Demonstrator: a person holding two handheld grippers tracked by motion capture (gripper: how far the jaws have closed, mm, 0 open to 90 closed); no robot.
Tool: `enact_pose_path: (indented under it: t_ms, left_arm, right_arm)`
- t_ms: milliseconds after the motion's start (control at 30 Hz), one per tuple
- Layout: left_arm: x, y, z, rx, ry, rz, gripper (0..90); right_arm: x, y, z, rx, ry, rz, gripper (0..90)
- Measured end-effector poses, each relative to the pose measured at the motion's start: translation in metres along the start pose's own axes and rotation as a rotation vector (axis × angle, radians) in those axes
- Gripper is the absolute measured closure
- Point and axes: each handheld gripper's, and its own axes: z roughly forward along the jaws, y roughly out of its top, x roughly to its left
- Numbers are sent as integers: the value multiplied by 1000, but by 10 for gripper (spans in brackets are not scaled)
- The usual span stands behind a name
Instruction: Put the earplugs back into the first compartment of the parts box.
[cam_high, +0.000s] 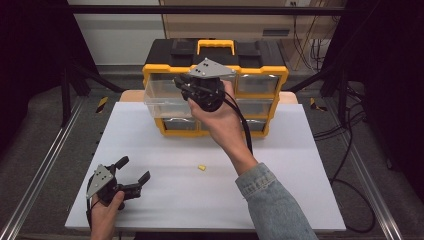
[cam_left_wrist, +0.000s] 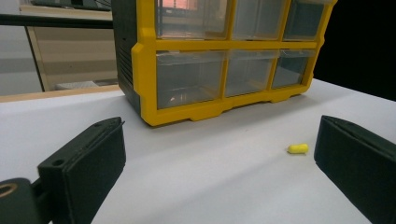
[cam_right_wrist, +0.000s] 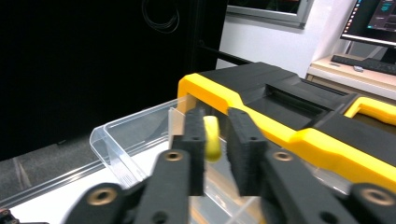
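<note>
R gripper (cam_right_wrist: 215, 140) pinches a yellow piece (cam_right_wrist: 212, 137) over the open drawer (cam_right_wrist: 123, 140); I'd lower inside before release. L gripper (cam_left_wrist: 219, 158) open, 2nd piece (cam_left_wrist: 298, 148) on table btwn jaws

The right gripper (cam_high: 186, 89) hides part of the clear drawer (cam_high: 162, 100) in the high view.
</note>
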Motion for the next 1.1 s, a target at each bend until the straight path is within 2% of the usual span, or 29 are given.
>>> enact_pose_path:
  t_ms: [167, 367, 500, 600, 733, 767, 1100]
  left_arm:
    - [0, 1, 0, -3, -2, -2, 17]
    - [1, 1, -2, -9, 5, -7, 17]
    - [1, 0, -1, -6, 6, -4, 17]
    - [1, 0, -1, -9, 8, -2, 15]
    - [1, 1, -2, -12, 10, 0, 14]
    - [1, 1, -2, -13, 13, -3, 15]
    - [2, 0, -3, -13, 15, -1, 13]
  right_arm:
    - [-2, 1, -4, -13, -6, 16, 608]
    - [-5, -1, -21, -36, 0, 33, 395]
    - [-10, -8, -35, -61, -38, 35, 218]
    - [-13, -16, -42, -47, -60, 47, 142]
    - [-15, -27, -48, -30, -61, 48, 108]
    - [-16, -37, -51, -11, -63, 57, 96]
    - [-21, -76, -55, 82, -60, 95, 89]
